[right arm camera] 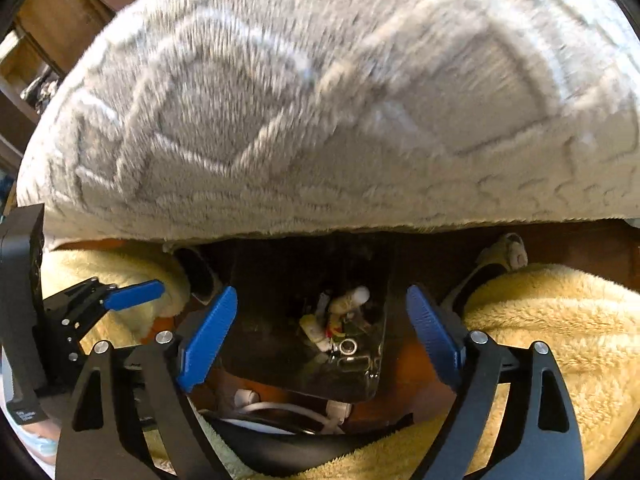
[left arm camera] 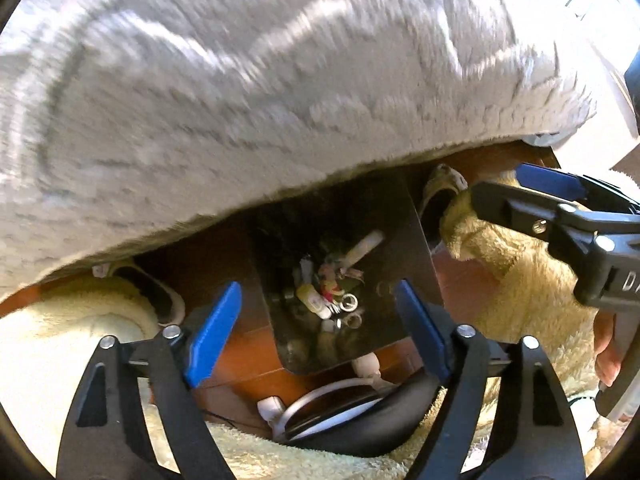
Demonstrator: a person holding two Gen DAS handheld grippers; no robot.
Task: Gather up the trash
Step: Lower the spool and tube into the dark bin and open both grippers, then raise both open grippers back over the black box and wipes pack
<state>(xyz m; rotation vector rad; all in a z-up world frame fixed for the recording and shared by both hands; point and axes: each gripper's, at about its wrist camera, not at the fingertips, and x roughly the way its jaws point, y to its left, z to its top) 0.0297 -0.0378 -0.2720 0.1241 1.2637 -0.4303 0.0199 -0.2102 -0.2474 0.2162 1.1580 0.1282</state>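
In the left wrist view, the left tool hung open and empty above a dark bin, where trash lay in a small heap at the bottom. A grey blanket filled the upper frame. The right tool showed at the right, its state unclear here.

In the right wrist view, the right tool gaped open, holding nothing, over the bin and trash. Some collecting looked done; whether more remained could not be told.

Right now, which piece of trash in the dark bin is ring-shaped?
The small silvery ring at the pile's near edge, beside the pale yellowish container; the long white tube lies farther back.
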